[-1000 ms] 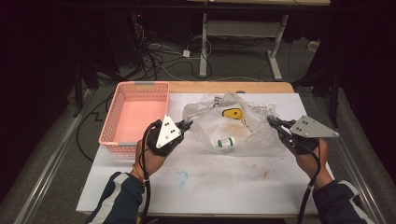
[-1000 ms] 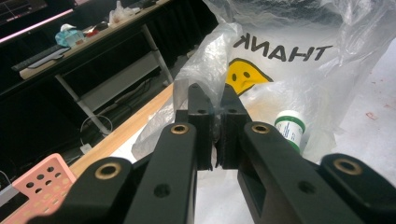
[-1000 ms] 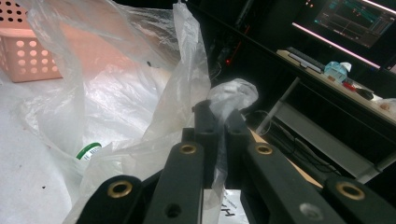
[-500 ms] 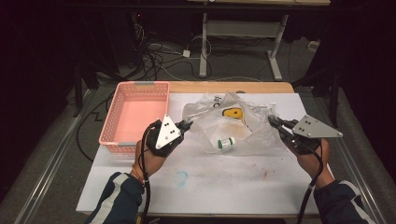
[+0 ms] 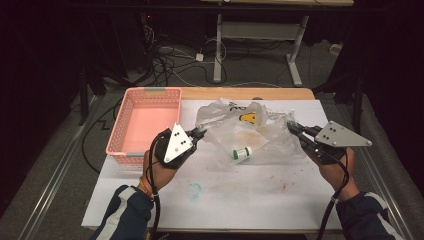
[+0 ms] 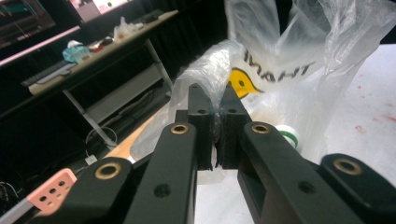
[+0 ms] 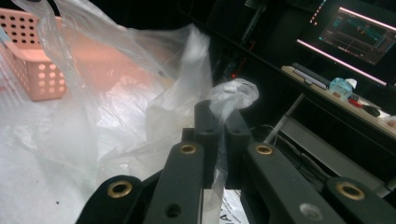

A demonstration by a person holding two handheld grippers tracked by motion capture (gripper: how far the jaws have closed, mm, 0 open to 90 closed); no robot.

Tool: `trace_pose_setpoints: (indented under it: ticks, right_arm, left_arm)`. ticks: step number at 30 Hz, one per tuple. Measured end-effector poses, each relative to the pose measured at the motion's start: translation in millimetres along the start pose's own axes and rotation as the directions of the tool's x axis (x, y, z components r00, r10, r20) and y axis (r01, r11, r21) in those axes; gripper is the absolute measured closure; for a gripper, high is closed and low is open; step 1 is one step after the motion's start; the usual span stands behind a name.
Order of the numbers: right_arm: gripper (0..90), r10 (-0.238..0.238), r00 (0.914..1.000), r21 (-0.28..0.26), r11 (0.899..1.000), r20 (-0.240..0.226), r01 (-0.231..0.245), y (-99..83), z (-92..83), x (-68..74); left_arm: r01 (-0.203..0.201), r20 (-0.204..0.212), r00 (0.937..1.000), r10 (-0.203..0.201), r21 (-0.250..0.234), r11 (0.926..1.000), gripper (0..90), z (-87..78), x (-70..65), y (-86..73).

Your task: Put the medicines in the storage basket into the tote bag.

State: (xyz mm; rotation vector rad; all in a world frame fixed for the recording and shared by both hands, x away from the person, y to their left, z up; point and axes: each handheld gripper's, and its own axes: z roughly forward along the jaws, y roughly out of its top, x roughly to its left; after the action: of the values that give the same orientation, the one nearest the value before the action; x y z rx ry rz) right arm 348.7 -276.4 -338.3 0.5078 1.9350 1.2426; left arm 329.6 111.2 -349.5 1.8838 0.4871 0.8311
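Both grippers, left [image 5: 199, 133] and right [image 5: 293, 128], have jaws clamped on opposite edges of the clear crinkled plastic bag [image 5: 260, 135] mid-surface, apparently spreading it; next likely lifting to free the small white green-labelled bottle [image 5: 242, 152]

Table [image 5: 240, 200]: white sheet over a wooden top, wood exposed along the far edge; surface carried faint blue and red stains. Pink perforated basket [image 5: 145, 125] stood at the left far corner. Clear plastic bag [image 5: 250, 132] lay at centre-right, a small green-and-white bottle [image 5: 242, 153] visible through it.
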Motion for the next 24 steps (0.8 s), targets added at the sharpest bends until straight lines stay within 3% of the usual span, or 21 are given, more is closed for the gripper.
trace_pose_setpoints:
  ticks: [9, 17, 21, 24]
  right_arm:
    - [89.0, -0.016, 0.9997, -0.035, 0.999, -0.019, 0.015, 13.9, -8.0, 6.4]
    - [89.0, -0.03, 0.9986, -0.064, 0.998, -0.042, 0.028, 26.3, -9.3, 15.4]
    - [89.0, -0.045, 0.9979, -0.066, 0.997, -0.046, 0.042, 29.4, -7.0, 19.0]
    - [89.0, -0.029, 0.9986, -0.059, 0.998, -0.043, 0.026, 28.5, -1.0, 16.8]
  left_arm:
    - [-0.021, -0.001, 0.9998, 0.021, -0.019, 0.9996, 84.6, -14.8, -4.3, 7.1]
    - [-0.048, 0.008, 0.9988, 0.049, -0.065, 0.9967, 84.7, -29.7, -13.3, 21.6]
    - [-0.047, 0.012, 0.9988, 0.048, -0.064, 0.9968, 84.7, -23.7, -12.5, 25.1]
    - [-0.024, 0.021, 0.9995, 0.025, -0.056, 0.9982, 84.7, -9.9, -6.6, 25.9]
